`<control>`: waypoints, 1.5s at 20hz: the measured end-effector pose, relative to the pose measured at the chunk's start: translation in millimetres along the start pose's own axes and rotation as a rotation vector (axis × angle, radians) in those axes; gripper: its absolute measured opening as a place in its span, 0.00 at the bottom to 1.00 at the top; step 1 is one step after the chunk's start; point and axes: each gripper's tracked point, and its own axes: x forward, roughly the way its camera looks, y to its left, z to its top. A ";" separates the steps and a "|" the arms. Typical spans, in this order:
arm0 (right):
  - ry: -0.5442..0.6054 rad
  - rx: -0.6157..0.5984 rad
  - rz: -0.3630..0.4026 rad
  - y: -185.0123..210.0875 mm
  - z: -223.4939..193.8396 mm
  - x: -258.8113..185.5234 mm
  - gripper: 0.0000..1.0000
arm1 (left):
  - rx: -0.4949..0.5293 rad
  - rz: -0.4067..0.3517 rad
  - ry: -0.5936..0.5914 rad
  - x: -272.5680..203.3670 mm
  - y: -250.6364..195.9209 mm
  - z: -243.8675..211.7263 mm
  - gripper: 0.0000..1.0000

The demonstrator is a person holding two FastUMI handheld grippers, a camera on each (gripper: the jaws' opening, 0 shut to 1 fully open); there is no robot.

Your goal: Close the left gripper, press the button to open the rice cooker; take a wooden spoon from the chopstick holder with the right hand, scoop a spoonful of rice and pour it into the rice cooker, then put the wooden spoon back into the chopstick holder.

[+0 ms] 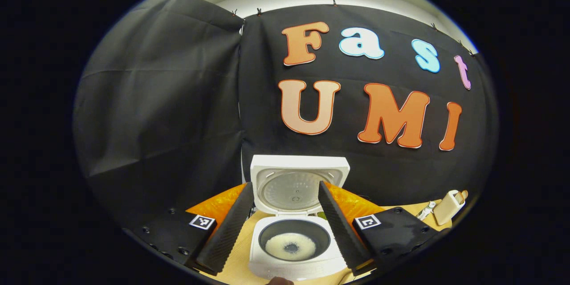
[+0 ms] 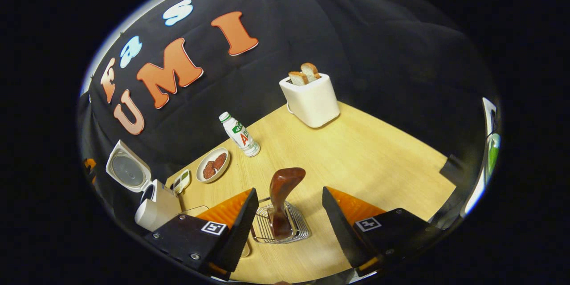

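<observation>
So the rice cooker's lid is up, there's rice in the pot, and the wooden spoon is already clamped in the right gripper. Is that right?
Not quite. In the right gripper view the wooden spoon stands in the wire chopstick holder, and the right gripper is open around it, not clamped. The rice cooker is open with rice in the pot, as the left gripper view shows.

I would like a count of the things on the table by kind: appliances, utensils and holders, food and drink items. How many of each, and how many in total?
Appliances: 2 (rice cooker, toaster)
Utensils and holders: 2 (wooden spoon, chopstick holder)
Food and drink: 3 (bottle, plate of food, toast slices)
Total: 7
</observation>
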 end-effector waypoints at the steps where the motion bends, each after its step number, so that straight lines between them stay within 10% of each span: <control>1: -0.017 -0.022 -0.010 0.5 5.8 -6.2 0.90 | 0.000 0.009 0.014 13.1 1.2 4.7 0.99; 16: -0.276 -0.195 -0.127 16.4 65.6 -82.7 0.90 | 0.029 -0.030 0.192 204.1 -33.0 -8.4 0.99; 30: -0.243 -0.329 0.023 46.7 68.6 -49.4 0.90 | 0.016 -0.069 0.671 103.1 -42.8 -124.9 0.99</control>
